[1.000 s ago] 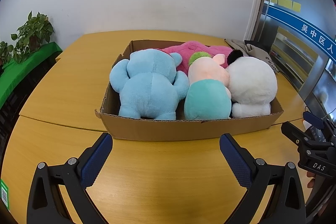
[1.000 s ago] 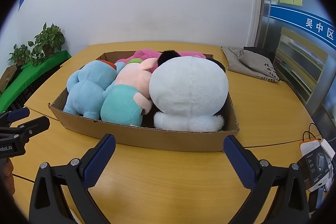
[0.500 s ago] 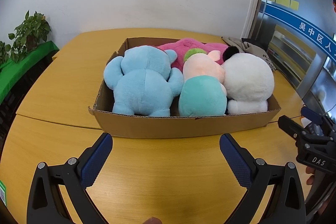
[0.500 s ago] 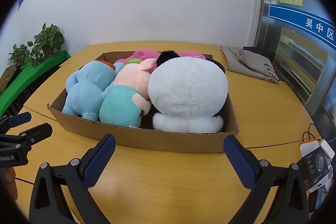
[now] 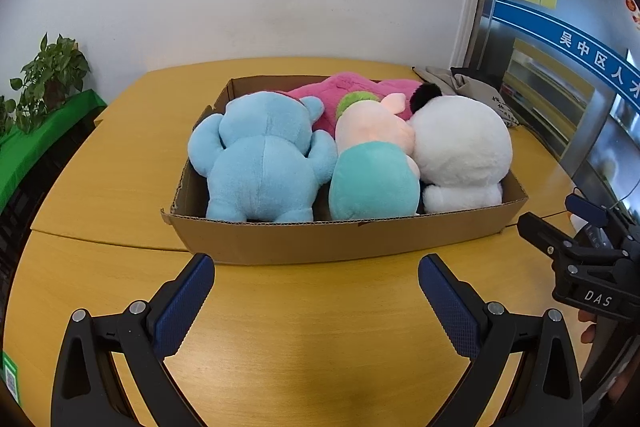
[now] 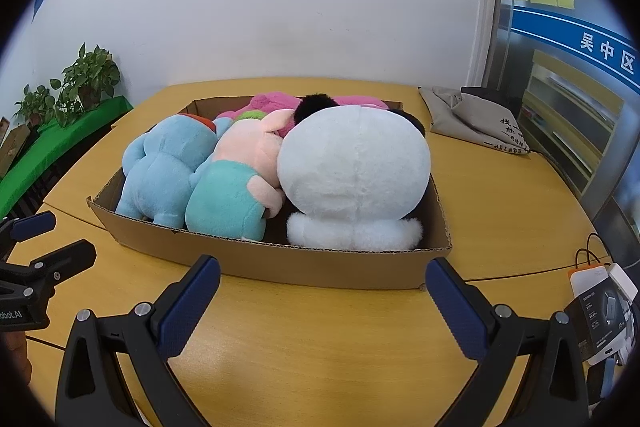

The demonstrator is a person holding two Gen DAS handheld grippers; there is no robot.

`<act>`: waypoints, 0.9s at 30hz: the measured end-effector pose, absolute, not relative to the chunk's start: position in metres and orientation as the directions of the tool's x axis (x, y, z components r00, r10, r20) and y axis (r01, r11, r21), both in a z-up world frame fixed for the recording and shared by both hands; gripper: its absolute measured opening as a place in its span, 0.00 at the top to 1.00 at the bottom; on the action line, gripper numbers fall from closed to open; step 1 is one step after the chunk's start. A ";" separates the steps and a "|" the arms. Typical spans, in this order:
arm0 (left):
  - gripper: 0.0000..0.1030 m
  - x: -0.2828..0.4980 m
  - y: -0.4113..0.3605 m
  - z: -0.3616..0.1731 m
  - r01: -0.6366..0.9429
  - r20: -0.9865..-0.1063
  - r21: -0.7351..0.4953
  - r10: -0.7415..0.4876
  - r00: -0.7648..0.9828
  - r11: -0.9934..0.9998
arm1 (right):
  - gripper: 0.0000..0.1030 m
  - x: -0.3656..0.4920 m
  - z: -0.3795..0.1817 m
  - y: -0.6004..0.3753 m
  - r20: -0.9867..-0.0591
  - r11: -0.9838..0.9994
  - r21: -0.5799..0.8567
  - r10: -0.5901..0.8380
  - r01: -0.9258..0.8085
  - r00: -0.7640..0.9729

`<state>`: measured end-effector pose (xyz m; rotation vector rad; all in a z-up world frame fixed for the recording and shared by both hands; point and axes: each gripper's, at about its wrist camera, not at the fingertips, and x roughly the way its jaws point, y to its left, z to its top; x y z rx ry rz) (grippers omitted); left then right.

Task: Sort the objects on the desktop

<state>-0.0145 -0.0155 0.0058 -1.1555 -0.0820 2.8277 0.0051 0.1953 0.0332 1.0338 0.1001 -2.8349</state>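
Both the left gripper (image 5: 316,269) and right gripper (image 6: 322,271) are held wide open, empty; the box (image 5: 344,241) at 12 o'clock is best approached squarely.

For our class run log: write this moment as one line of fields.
left gripper: open, empty | right gripper: open, empty | brown cardboard box: holds light blue plush, white plush | phase: approach

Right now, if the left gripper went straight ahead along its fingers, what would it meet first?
Probably the near wall of the cardboard box. The left gripper is open, empty, just short of it. Behind the wall sit the blue plush and teal-and-pink plush. Height is uncertain.
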 end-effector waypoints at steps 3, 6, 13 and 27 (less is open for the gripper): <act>0.00 -0.015 -0.015 0.005 -0.057 -0.699 -0.086 0.101 -0.708 -0.995 | 0.00 0.005 0.033 0.196 -0.645 -0.991 -0.017 -0.092 0.134 -0.758; 0.00 -0.016 -0.015 0.005 -0.058 -0.698 -0.086 0.102 -0.709 -0.995 | 0.00 0.005 0.032 0.196 -0.646 -0.990 -0.019 -0.092 0.136 -0.758; 0.00 -0.018 -0.014 0.005 -0.059 -0.700 -0.092 0.106 -0.707 -0.994 | 0.00 0.004 0.032 0.199 -0.646 -0.991 -0.014 -0.090 0.130 -0.758; 0.00 -0.016 -0.010 0.008 -0.079 -0.695 -0.093 0.122 -0.709 -0.993 | 0.00 0.007 0.033 0.200 -0.647 -0.992 -0.018 -0.085 0.127 -0.758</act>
